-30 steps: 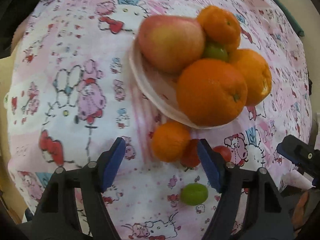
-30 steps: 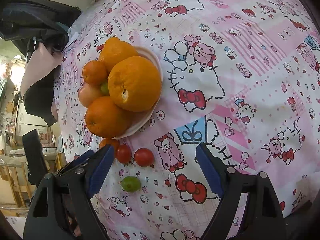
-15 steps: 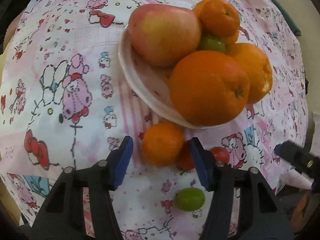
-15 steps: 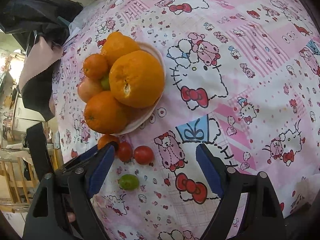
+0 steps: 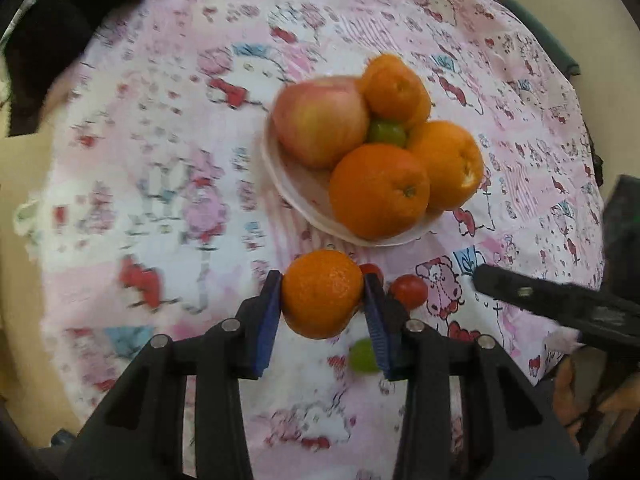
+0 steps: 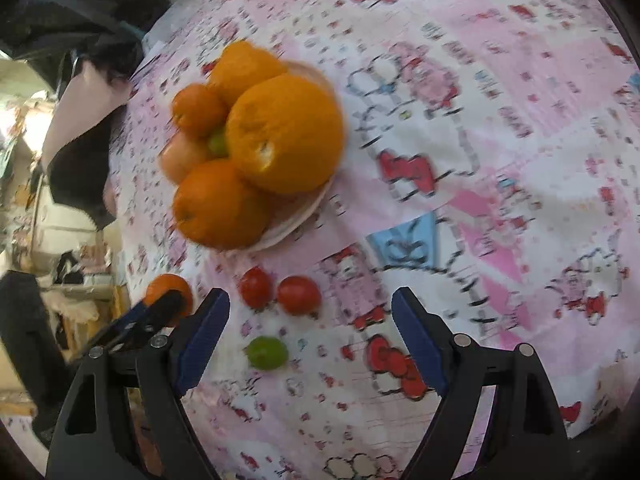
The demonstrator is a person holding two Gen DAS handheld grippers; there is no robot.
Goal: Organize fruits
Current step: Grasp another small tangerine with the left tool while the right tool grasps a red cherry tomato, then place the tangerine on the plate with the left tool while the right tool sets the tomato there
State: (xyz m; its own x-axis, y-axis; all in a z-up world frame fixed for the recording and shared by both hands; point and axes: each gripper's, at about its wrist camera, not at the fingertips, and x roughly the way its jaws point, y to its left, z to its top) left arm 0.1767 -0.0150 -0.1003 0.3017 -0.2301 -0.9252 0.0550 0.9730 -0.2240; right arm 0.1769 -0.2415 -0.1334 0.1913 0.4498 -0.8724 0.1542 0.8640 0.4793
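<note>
The left gripper point(image 5: 323, 294), spread around the small mandarin point(image 5: 322, 294) a moment ago, now pinches it just in front of the plate point(image 5: 298, 196); that fruit looks ready to join the pile. The plate is already crowded with an apple point(image 5: 320, 124) and oranges point(image 5: 379, 191), leaving little room. Two tomatoes point(image 6: 299, 295) and a green grape point(image 6: 267, 353) lie near the plate's front. The right gripper point(image 6: 310, 334) hangs spread, empty

Both the left gripper point(image 5: 322, 312) and the right gripper point(image 6: 310, 336) are matte black plastic frames with triangular cut-outs, round silver screws at the joints, and ridged blue pads point(image 6: 202, 338) lining the fingers.
</note>
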